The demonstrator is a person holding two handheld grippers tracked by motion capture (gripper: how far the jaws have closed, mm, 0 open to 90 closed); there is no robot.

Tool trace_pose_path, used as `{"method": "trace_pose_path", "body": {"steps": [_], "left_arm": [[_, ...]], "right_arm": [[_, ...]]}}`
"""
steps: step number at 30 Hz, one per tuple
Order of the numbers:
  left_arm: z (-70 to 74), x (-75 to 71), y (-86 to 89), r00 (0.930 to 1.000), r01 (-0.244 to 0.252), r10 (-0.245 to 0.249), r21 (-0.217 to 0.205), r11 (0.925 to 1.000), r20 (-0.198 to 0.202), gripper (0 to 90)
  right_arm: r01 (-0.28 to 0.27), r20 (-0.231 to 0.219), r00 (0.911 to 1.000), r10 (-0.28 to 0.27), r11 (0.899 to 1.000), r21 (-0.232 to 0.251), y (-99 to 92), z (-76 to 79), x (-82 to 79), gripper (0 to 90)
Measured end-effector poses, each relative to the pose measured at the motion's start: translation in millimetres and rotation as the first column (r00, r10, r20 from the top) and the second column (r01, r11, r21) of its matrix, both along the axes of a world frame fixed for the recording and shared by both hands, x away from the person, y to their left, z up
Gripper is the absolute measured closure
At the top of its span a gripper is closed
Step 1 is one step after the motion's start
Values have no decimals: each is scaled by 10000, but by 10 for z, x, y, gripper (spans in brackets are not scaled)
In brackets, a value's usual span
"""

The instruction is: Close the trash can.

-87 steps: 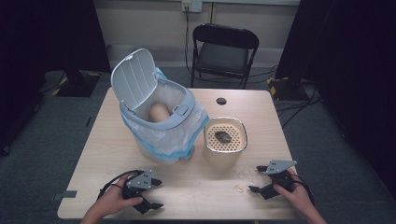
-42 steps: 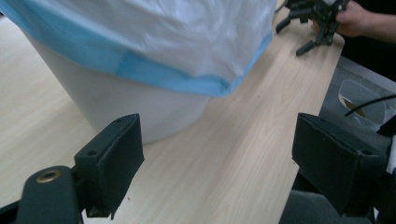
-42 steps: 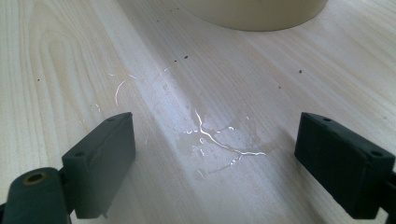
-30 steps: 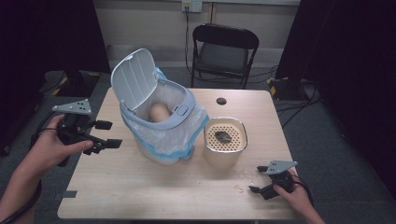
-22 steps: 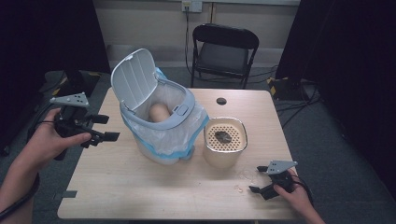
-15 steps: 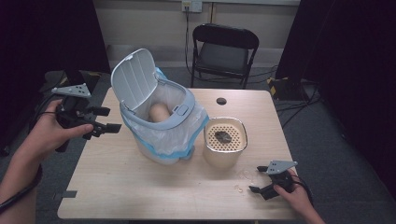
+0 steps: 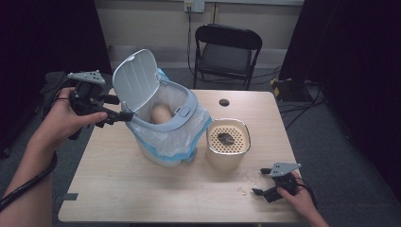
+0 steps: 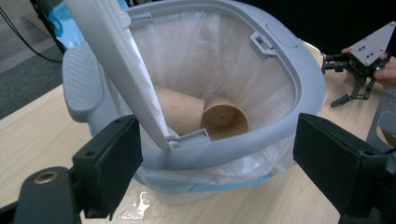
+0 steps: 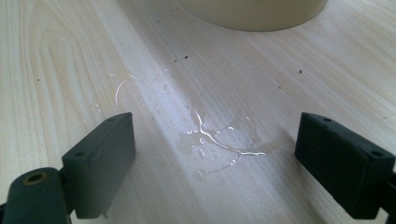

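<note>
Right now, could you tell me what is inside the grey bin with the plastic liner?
Two tan paper cups lie on their sides in the bin; whatever sits beneath them is hidden by the cups and the white liner.

Bright, sharp tabletop [image 7: 142, 189] (glare on wet patch), perhaps underexposed surroundings.
</note>
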State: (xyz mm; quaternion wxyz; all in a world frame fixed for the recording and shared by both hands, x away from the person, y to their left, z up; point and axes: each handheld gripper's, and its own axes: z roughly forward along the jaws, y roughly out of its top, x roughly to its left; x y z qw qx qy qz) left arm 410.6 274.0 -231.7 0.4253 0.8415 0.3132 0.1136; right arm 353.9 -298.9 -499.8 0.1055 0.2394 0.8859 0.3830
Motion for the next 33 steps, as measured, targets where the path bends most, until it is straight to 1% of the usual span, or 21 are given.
{"method": "trace_pose_path", "body": {"steps": [3,5,7,9,11,12,16,18,19,20,21,24,26,27,29,32,33], "left_arm": [[16,2,-10,10000,-17,17,7,10000,18,152],[30,-1,-32,10000,15,-16,121,9999,44,152],[44,-6,-56,9997,182,-183,121,9998,134,153],[66,-16,-98,9993,309,-309,10,9995,188,163],[89,-27,-147,9985,494,-494,-12,9988,243,166],[94,-30,-166,9983,556,-554,-72,9984,195,174],[124,-51,-276,9965,818,-819,95,9966,183,180],[133,-66,-320,9956,921,-921,9,9958,142,181],[144,-73,-349,9941,1075,-1076,69,9942,121,185],[149,-76,-366,9933,1148,-1149,79,9934,147,215],[156,-80,-387,9925,1215,-1217,113,9925,107,215],[163,-84,-440,9894,1452,-1453,183,9892,65,254],[163,-88,-473,9864,1645,-1645,83,9863,-61,321],[162,-88,-484,9862,1654,-1653,67,9862,-101,380],[153,-79,-503,9858,1669,-1667,76,9859,-212,433],[136,-56,-515,9844,1749,-1746,123,9845,-228,524],[129,-47,-516,9855,1681,-1679,50,9858,-242,554]], "right_arm": [[0,-2,10000,0,10000,2,0,0,0,119],[-2,-1,10000,2,10000,1,0,0,0,119],[-3,-1,10000,3,10000,-1,0,0,0,119],[-3,1,10000,3,10000,0,0,0,0,119],[-1,1,10000,1,10000,-1,0,0,0,119],[0,0,10000,0,10000,0,0,0,0,119],[0,0,10000,0,10000,2,0,0,0,119],[1,-2,10000,-1,10000,-2,0,0,0,119],[-1,1,10000,1,10000,-2,0,0,0,119],[-1,1,10000,1,10000,-2,0,0,0,119],[-1,1,10000,1,10000,-2,0,0,0,119],[-1,2,10000,1,10000,-4,0,0,0,119],[-2,4,10000,2,10000,-3,0,0,0,119],[-8,14,10000,8,10000,1,0,0,1,119],[-1,1,10000,1,10000,-2,0,0,0,119],[-9,15,10000,9,10000,-2,0,0,1,119],[-9,14,10000,9,10000,0,0,0,1,119]]}}
